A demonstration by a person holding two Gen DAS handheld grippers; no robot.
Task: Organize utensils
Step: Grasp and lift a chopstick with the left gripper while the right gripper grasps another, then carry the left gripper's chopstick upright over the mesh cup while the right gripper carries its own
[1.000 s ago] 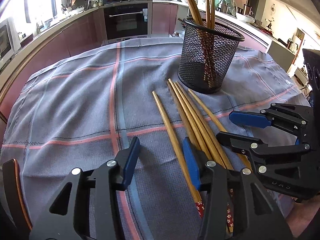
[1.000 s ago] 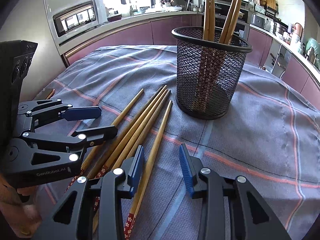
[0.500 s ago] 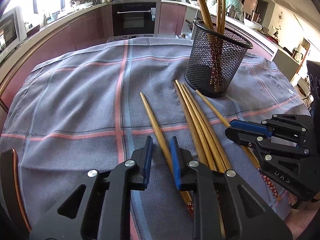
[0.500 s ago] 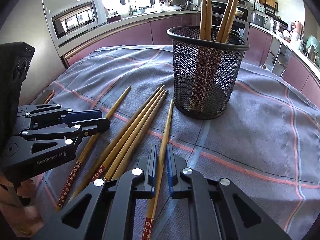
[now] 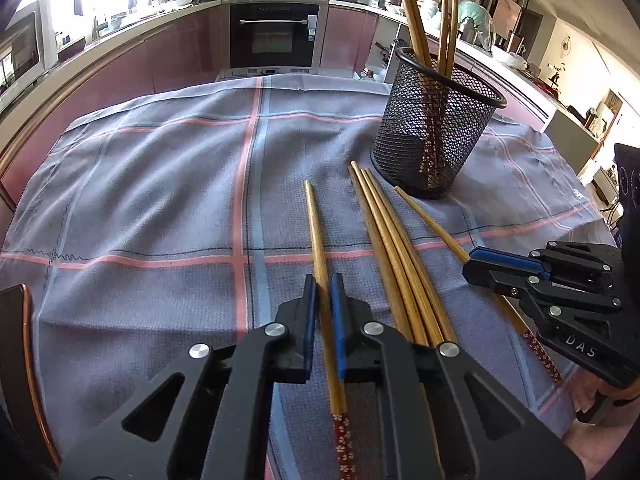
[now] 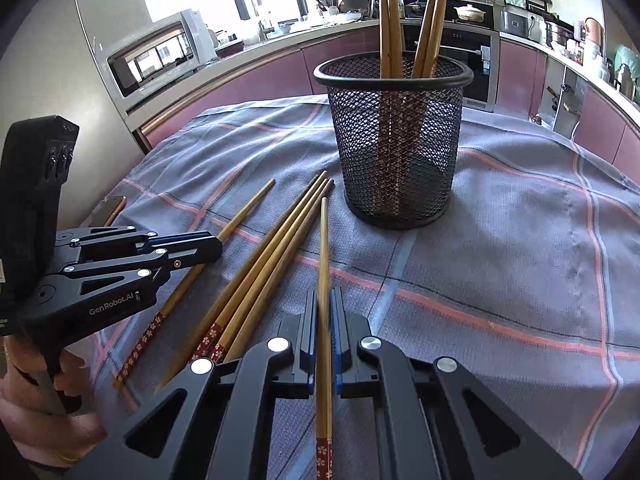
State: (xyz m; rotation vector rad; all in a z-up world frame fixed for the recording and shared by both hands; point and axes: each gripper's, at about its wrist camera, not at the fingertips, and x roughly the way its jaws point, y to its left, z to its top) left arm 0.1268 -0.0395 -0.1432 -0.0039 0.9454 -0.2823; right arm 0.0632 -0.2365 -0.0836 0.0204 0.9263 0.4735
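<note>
Several wooden chopsticks with red flowered ends lie on a grey checked cloth point(image 5: 160, 200). My left gripper point(image 5: 323, 280) is closing its jaws, and the blue pads press on the leftmost chopstick point(image 5: 314, 220). In the right wrist view that left gripper point(image 6: 218, 246) shows side-on over the same chopstick point(image 6: 248, 212). My right gripper point(image 6: 324, 296) is shut on another chopstick point(image 6: 323, 240), which points toward the black mesh cup point(image 6: 396, 140). The right gripper point(image 5: 470, 266) also appears in the left wrist view. Three loose chopsticks point(image 5: 392, 248) lie between the two. The cup point(image 5: 432, 132) holds several upright chopsticks.
A flat dark object with a copper rim point(image 5: 18, 340) lies at the cloth's left edge. A person's hand point(image 6: 36, 392) holds the left gripper's handle. Kitchen counters, an oven point(image 5: 276, 36) and a microwave point(image 6: 156, 56) stand behind the table.
Both grippers went from wide open to shut, each on one chopstick. The leftmost chopstick now lies straight between the left pads, and the right one lines up toward the cup.
</note>
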